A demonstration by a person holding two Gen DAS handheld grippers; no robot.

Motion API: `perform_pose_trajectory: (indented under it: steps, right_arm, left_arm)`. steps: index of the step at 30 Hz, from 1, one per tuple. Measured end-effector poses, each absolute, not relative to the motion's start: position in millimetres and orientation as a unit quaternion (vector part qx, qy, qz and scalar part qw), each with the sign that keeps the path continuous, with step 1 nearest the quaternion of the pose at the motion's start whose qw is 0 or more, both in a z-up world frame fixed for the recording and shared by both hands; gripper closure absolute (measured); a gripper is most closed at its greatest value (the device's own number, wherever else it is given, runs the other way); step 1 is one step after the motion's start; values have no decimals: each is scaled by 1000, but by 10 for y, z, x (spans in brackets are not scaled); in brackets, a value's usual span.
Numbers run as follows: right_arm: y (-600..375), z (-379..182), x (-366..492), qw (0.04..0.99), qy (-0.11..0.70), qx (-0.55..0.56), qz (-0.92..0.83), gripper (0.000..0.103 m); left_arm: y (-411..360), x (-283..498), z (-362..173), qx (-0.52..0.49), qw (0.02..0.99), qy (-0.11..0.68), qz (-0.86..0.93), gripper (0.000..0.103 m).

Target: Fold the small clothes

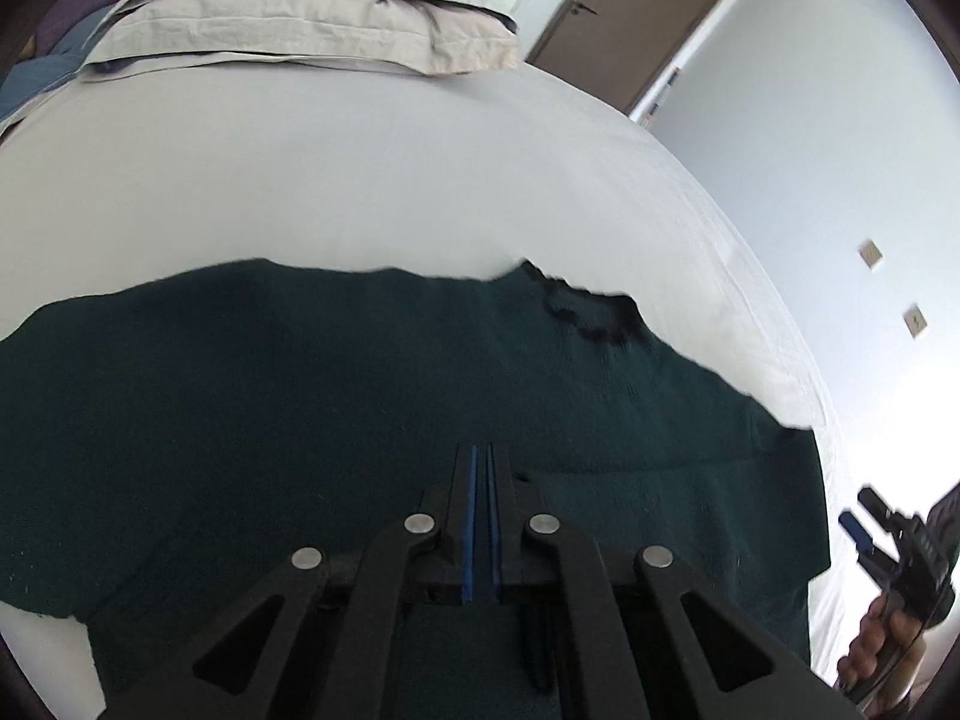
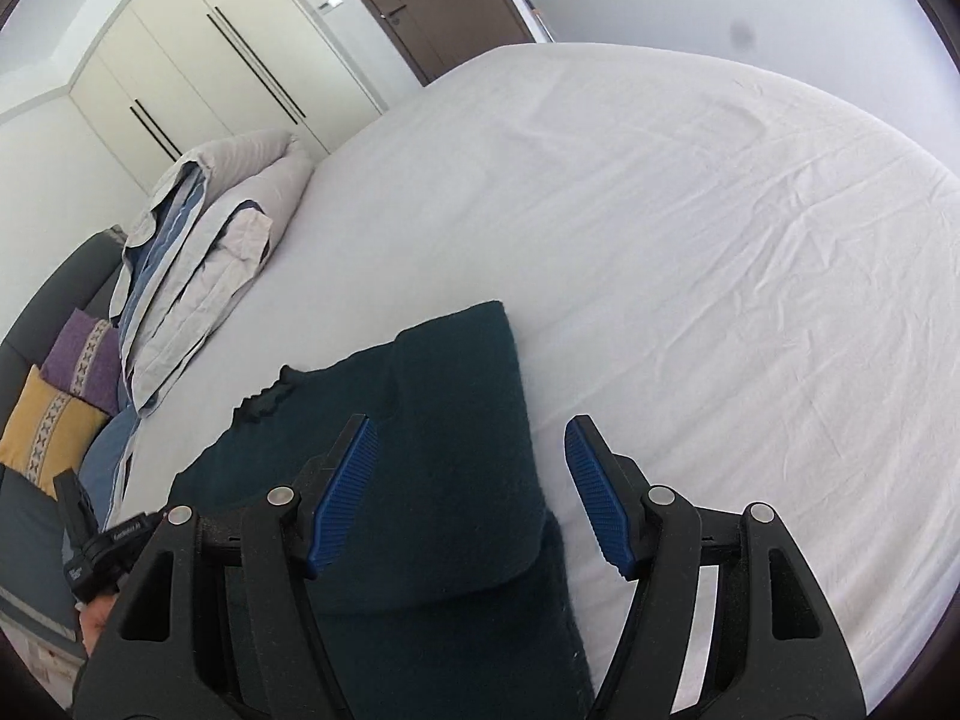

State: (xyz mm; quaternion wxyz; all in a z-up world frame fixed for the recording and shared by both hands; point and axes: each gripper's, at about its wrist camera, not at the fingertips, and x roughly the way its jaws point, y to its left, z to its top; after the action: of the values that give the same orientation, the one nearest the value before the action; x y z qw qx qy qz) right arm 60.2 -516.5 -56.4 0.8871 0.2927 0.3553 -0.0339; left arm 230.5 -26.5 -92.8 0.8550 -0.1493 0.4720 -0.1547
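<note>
On the wrinkled white bedsheet [image 2: 720, 240] lies your dark green knitted sweater [image 1: 300, 390], soft and fuzzy. Your left gripper [image 1: 482, 468] is pressed together over the knit; your right gripper [image 2: 471, 468] stands apart, straddling a folded sleeve edge.

Bed [image 2: 690, 240] covered in white sheet, lightly creased. Stack of folded beige and blue bedding [image 1: 312, 18] seen at far edge of bed. Dark grey headboard [image 2: 66, 294] at left edge in right wrist view, purple cushion [image 2: 84, 363] and yellow cushion [image 2: 51, 429] propped against it. Cream wardrobe [image 2: 198, 54] with long dark handles set against wall. Brown door [image 1: 636, 18] with lever handle beside it. White wall [image 1: 828, 138] fitted with two small plates [image 1: 870, 253]. Room evenly lit, daylight bright.
</note>
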Motion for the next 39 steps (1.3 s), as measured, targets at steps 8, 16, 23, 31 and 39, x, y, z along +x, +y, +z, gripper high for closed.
perform_pose_trajectory:
  steps: [8,16,23,31,39]
  right_arm:
    - [-5027,-891,562,876,383,293,-17,39]
    - [-4903,-951,474,879,379,288,-22,39]
    - [-4994,-853,540,886,371,275,-37,39]
    - [-5179,-794,922,888,371,265,-57,39]
    - [-5236,-1033,1663,866,421,267,-44,54]
  left_arm:
    - [-700,2182,-1025,-96,853,482,-176,48]
    - [-742,2153,-1004,-67,864,473,-158,90]
    - [-565,2100,-753,-88,895,414,-143,95]
    - [-293,2231,-974,-122,893,418,-115,95]
    - [-277,2212,-1040,-126,887,426,-123,95]
